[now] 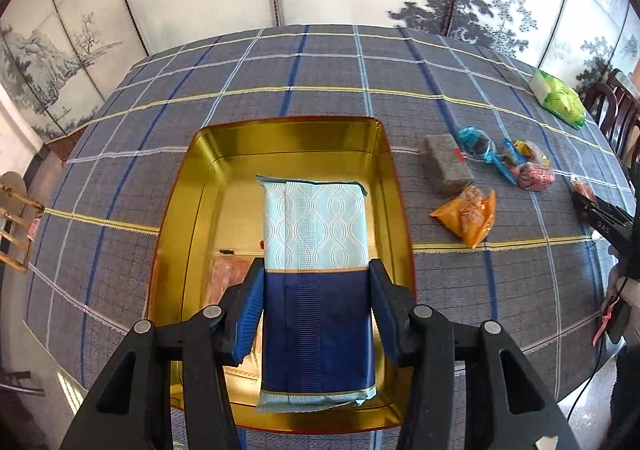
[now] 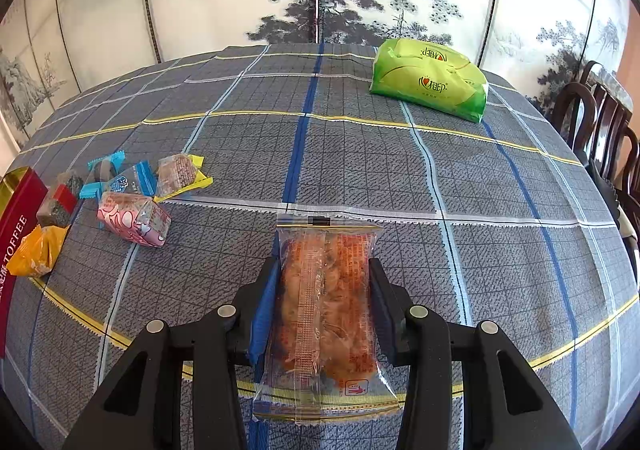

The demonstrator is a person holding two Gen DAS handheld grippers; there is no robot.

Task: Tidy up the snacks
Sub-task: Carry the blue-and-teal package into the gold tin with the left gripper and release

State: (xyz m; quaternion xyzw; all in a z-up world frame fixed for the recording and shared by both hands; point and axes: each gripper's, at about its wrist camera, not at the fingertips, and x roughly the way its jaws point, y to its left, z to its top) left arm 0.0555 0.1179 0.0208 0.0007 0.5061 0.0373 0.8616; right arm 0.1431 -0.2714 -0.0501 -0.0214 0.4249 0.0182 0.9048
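The left tongs hold a blue packet by its sides, right over the gold tin on the worktop – another snack lies in the tin under it. The right tongs hold a see-through snack bag above the checked cloth. Small sweets sit in a bunch near the tin – a green pack lies well apart at the back

We've got the right gripper clamped on a clear-wrapped orange snack packet, held over the plaid tablecloth. Off to our left sit small wrapped candies, a pink packet and the red toffee tin. Far right, a green tissue pack.
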